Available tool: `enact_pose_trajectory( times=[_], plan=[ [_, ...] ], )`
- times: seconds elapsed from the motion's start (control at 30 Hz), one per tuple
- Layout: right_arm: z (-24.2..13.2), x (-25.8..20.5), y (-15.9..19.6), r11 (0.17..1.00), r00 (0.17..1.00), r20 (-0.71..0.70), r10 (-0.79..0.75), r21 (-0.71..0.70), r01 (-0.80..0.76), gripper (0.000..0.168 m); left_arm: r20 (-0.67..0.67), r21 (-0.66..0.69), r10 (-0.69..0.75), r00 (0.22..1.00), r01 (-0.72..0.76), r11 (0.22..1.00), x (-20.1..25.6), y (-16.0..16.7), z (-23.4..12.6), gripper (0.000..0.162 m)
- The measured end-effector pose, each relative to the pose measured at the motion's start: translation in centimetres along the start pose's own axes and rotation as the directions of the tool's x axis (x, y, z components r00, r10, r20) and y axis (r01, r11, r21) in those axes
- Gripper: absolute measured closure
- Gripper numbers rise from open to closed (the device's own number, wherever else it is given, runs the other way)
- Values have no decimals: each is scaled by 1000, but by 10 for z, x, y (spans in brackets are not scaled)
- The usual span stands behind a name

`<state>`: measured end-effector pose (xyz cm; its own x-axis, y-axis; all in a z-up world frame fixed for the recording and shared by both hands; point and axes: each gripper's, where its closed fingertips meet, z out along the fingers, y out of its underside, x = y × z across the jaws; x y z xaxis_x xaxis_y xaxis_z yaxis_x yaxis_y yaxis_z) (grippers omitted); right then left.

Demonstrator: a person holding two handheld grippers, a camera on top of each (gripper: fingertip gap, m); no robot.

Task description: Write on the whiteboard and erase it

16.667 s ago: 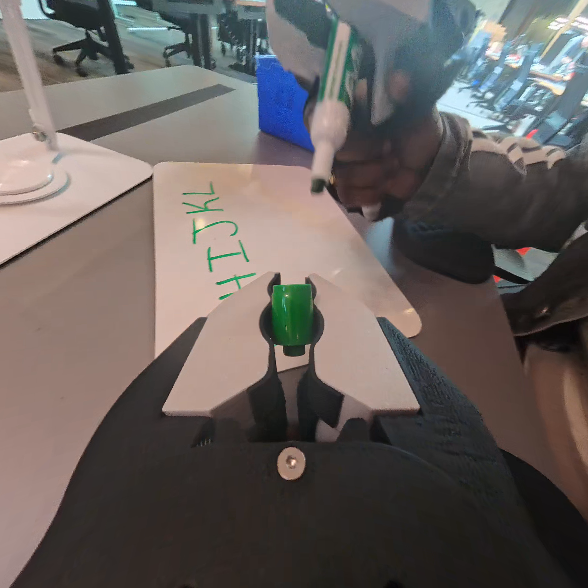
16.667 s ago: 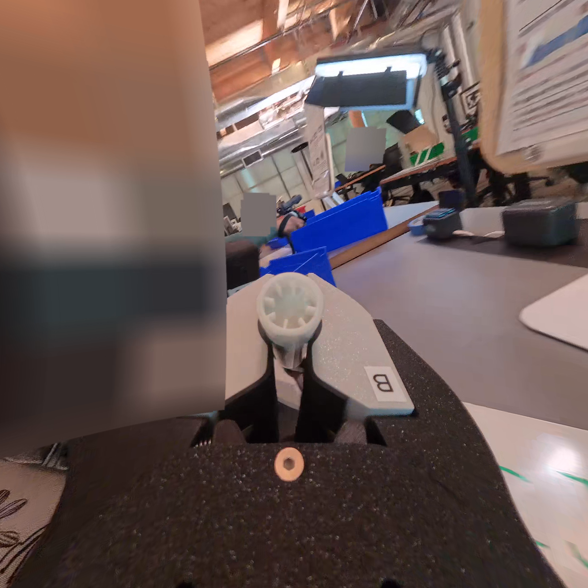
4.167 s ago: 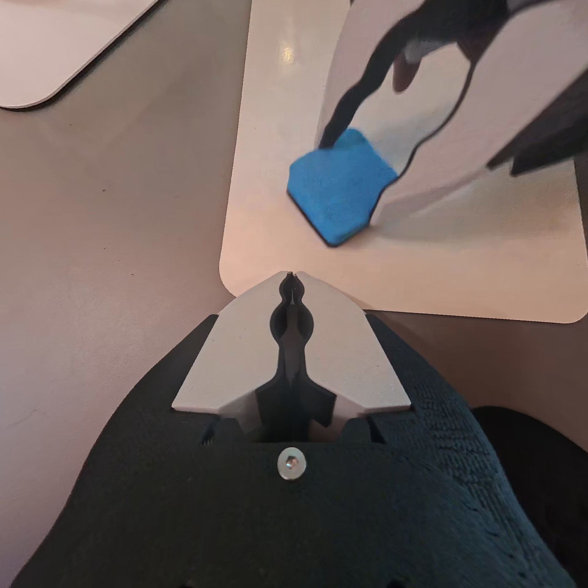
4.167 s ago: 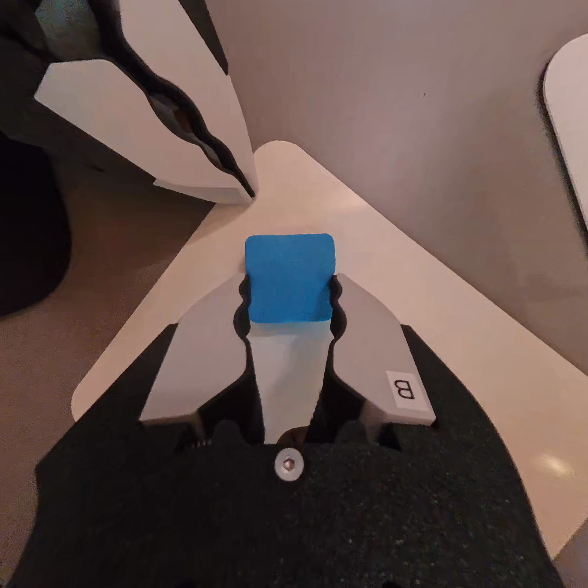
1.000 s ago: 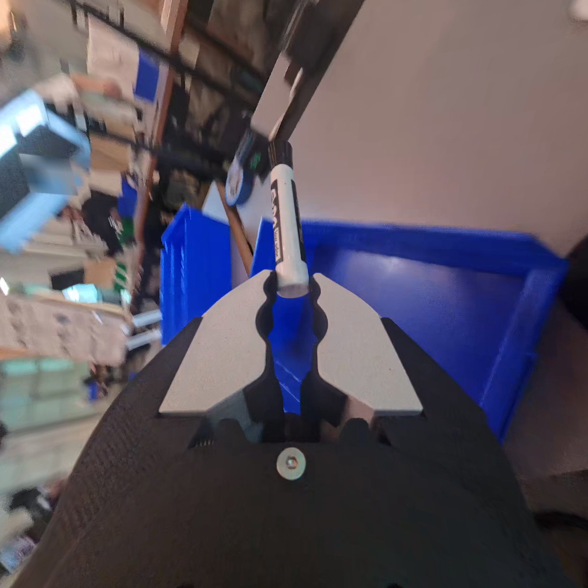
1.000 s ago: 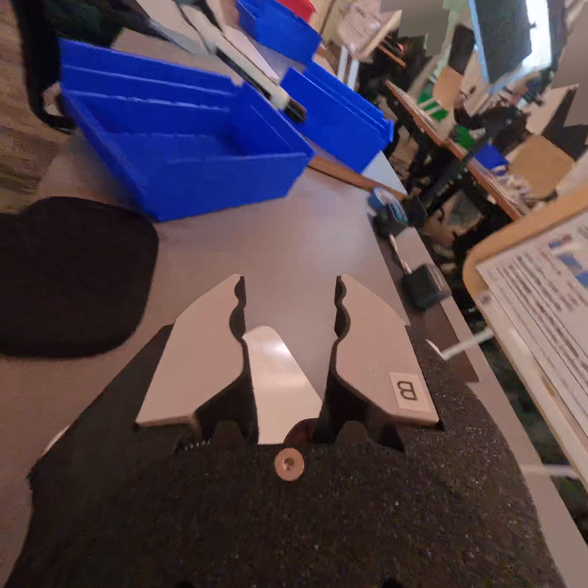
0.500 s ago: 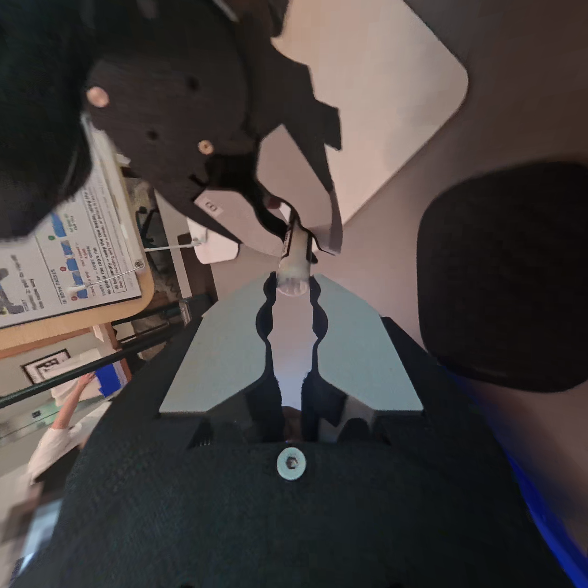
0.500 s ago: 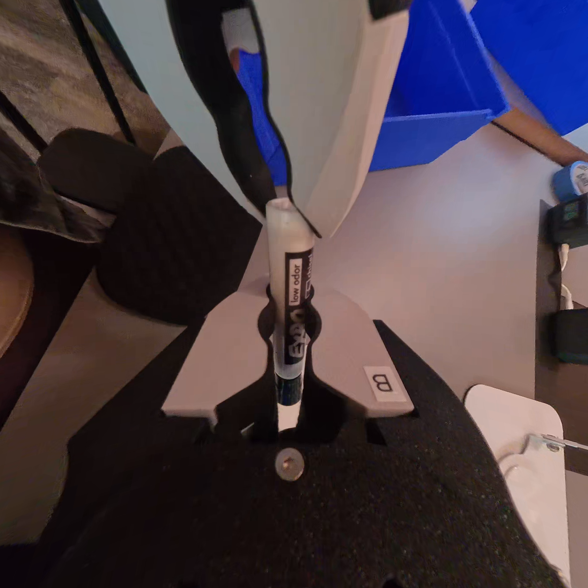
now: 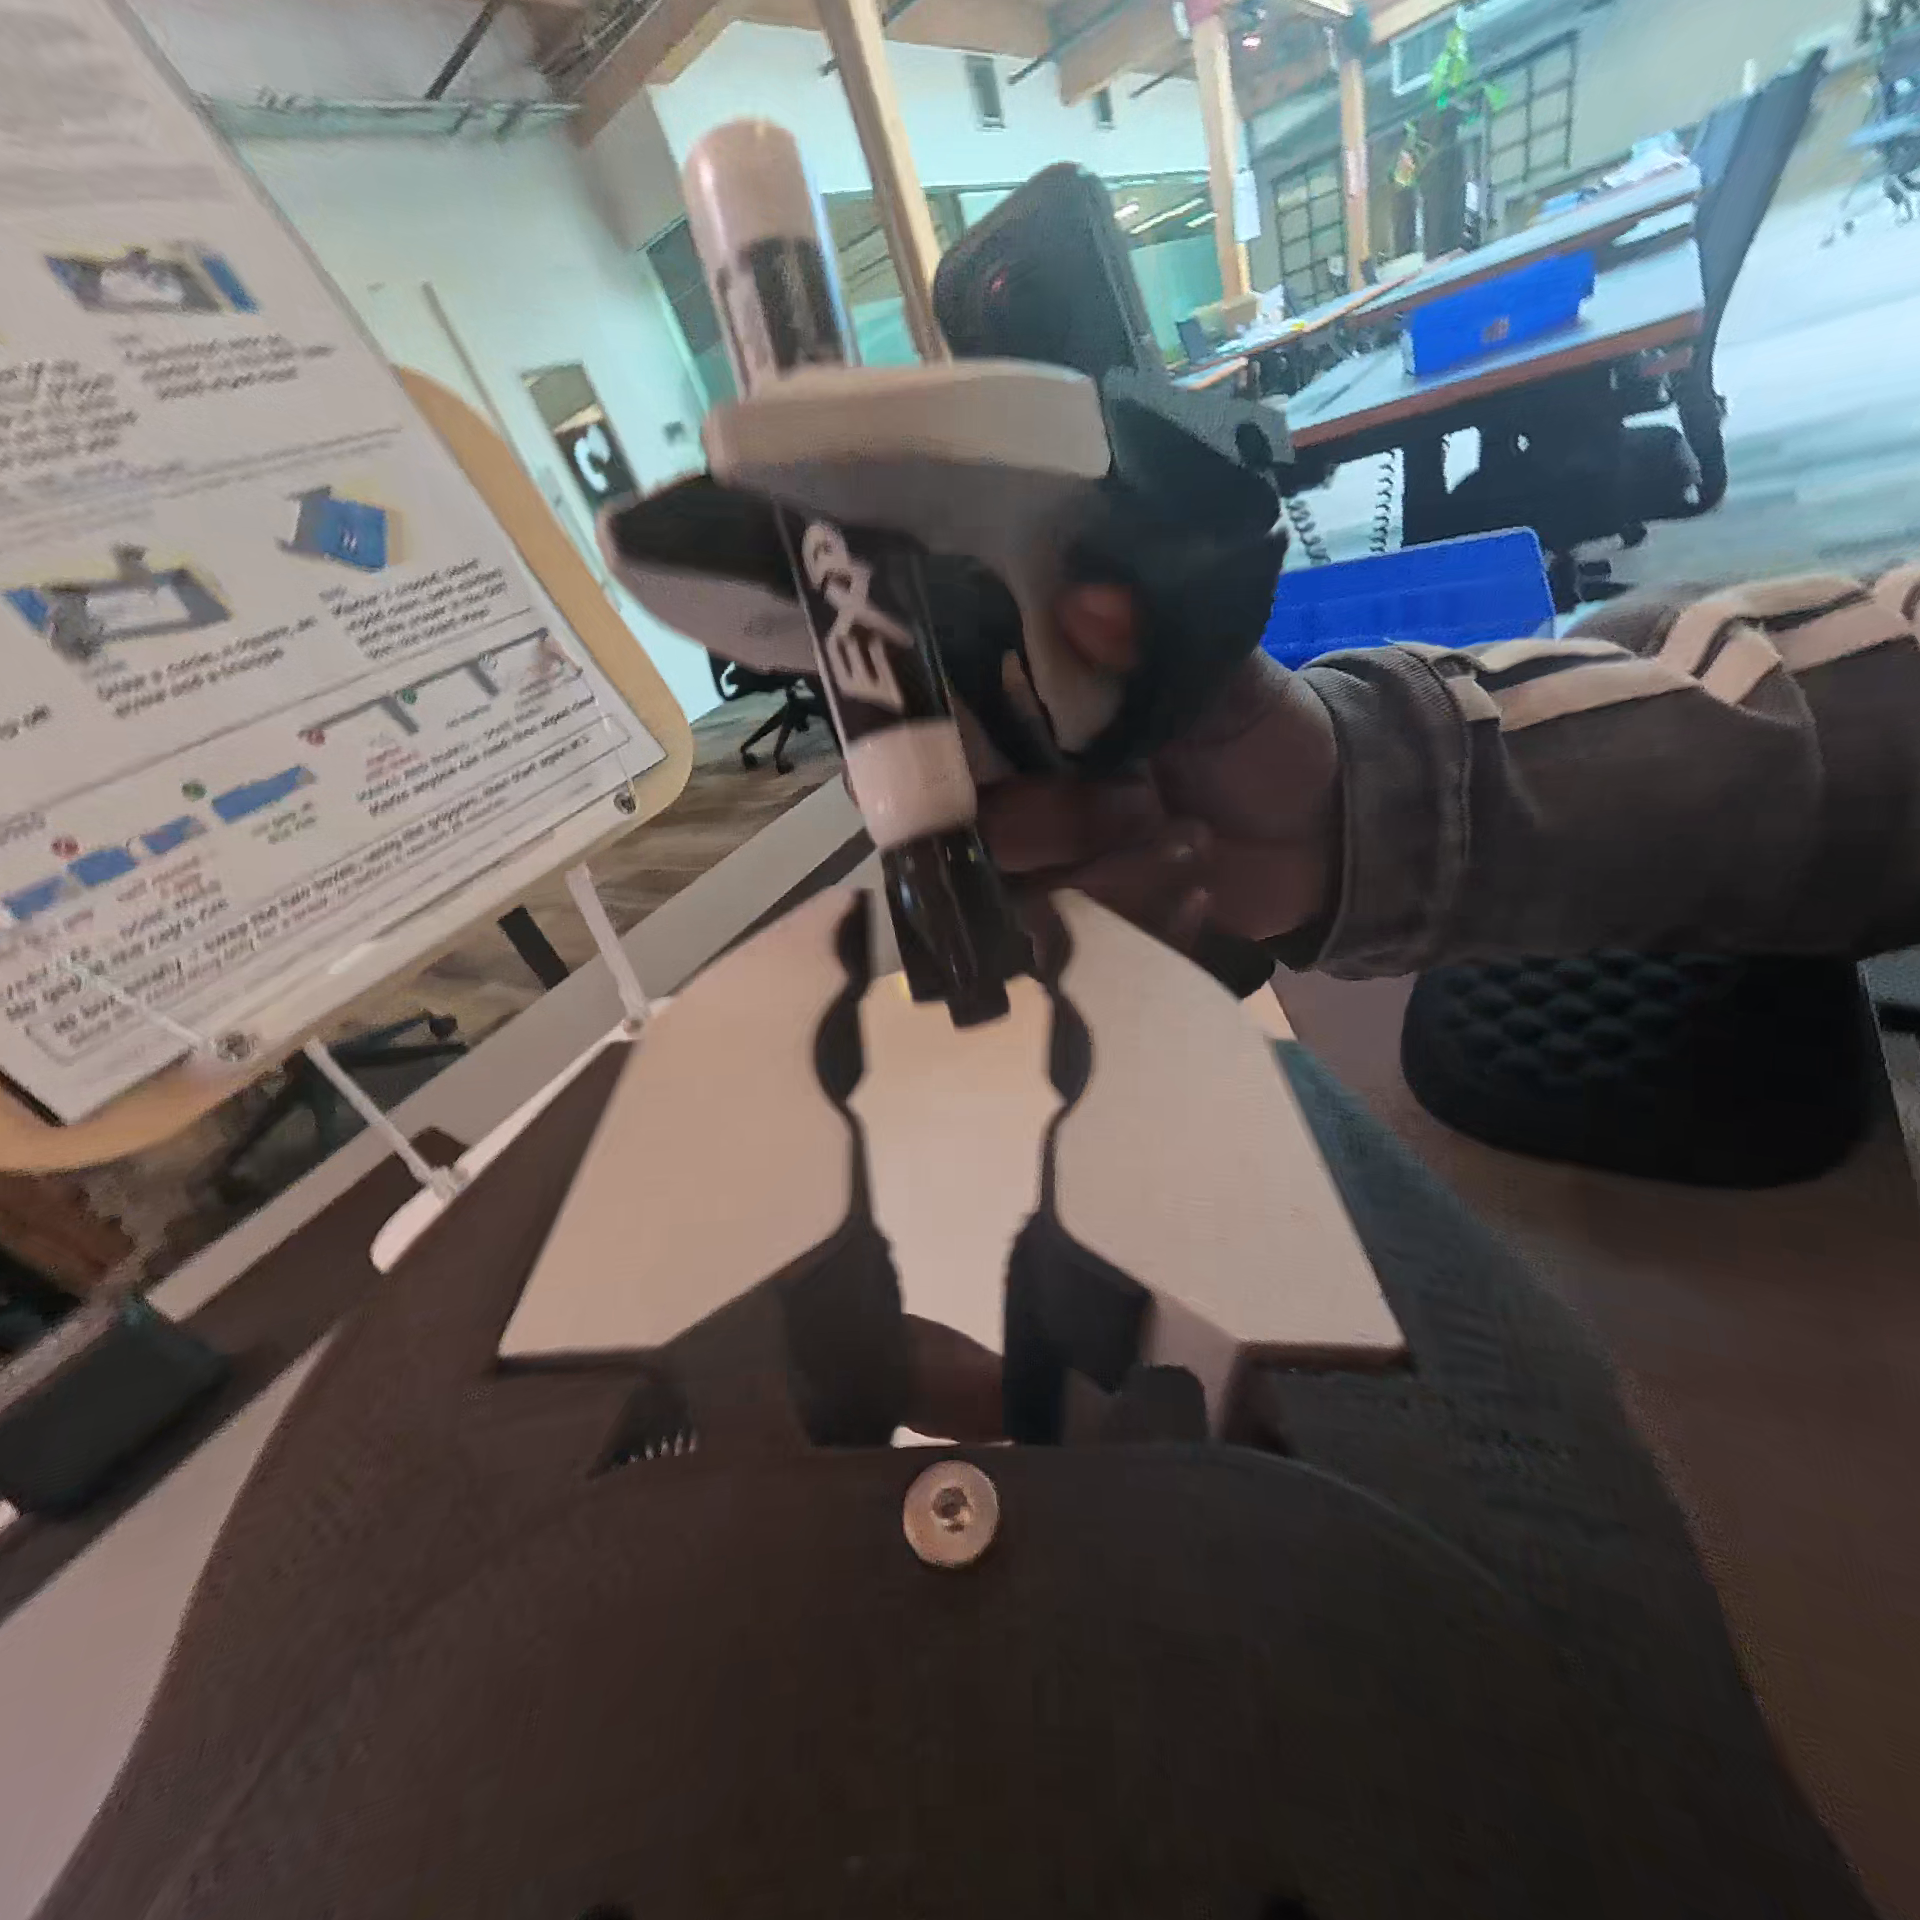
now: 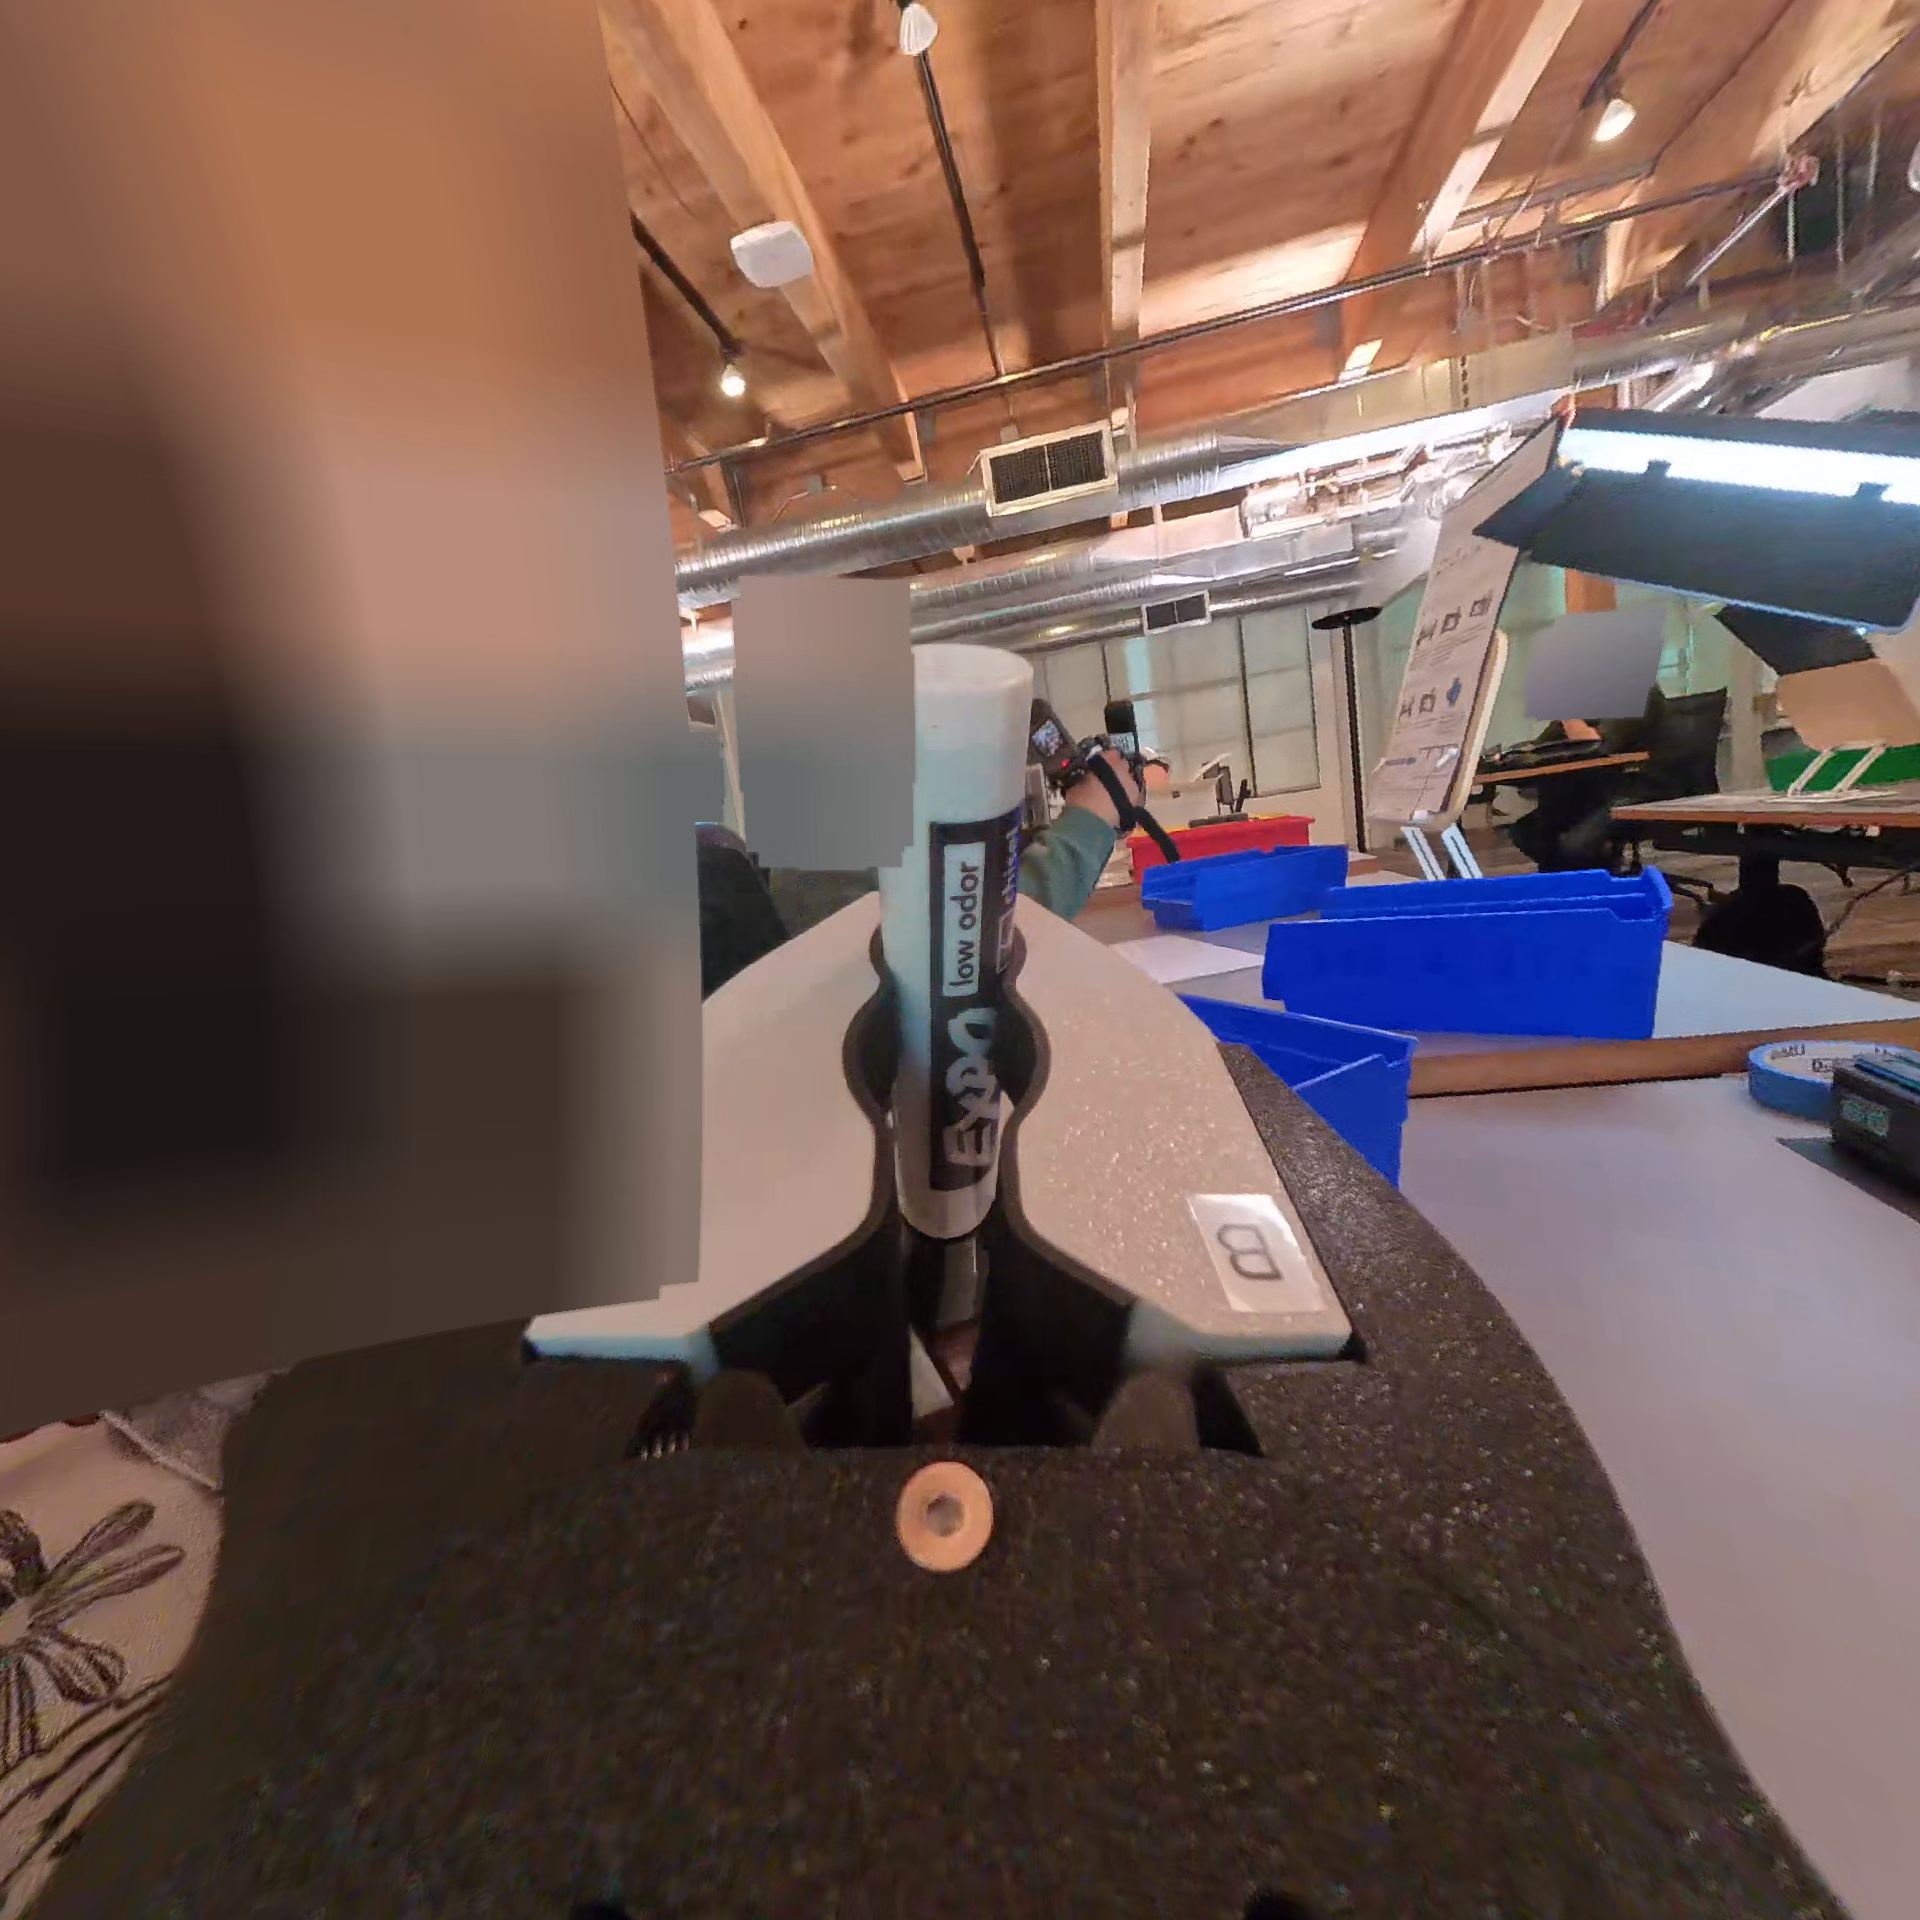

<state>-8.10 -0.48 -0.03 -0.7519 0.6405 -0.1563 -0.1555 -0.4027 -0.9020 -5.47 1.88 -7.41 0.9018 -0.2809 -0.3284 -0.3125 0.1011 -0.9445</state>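
Marker, white barrel with black cap, upright, clenched between the right gripper fingers above the grey desk; left gripper fingers parted and empty, cap end just between their tips; blue bins behind.

Capped black-and-white marker stands upright, clamped.

Gap between left gripper fingers: occupied.
Marker's black cap sits inside; right gripper and hand crowd beyond.
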Motion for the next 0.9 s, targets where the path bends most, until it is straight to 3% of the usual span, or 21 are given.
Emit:
enact_pose_trajectory(
  times=[0.03, 0.23, 0.37, 0.5, 0.77, 0.87, 0.9],
  plan=[
    [-1, -4, 2, 999, 999, 0, -32, -11, 32, 153, -27, 0, 40, 999, -40, 999, 3, -1, 0, 139],
    [-8, -18, 34, 925, 956, 31, -292, -245, 291, 152, -141, -175, 178, 974, -201, 964, 9, 22, -12, 142],
    [-5, -25, 49, 876, 930, 70, -360, -318, 363, 141, -221, -279, 218, 950, -276, 920, 12, 33, -19, 143],
    [-7, -26, 58, 848, 918, 90, -386, -358, 392, 149, -261, -357, 239, 935, -324, 876, 11, 41, -23, 143],
    [-16, -17, 42, 896, 919, -8, -395, -223, 383, 151, -180, -275, 166, 970, -211, 938, 5, 29, -15, 145],
    [-15, -22, 44, 905, 919, 5, -394, -175, 388, 151, -141, -256, 200, 970, -231, 939, 6, 29, -5, 133],
    [-15, -23, 43, 902, 915, 1, -403, -166, 398, 151, -164, -257, 216, 963, -253, 933, 10, 31, -3, 142]
  ],
)
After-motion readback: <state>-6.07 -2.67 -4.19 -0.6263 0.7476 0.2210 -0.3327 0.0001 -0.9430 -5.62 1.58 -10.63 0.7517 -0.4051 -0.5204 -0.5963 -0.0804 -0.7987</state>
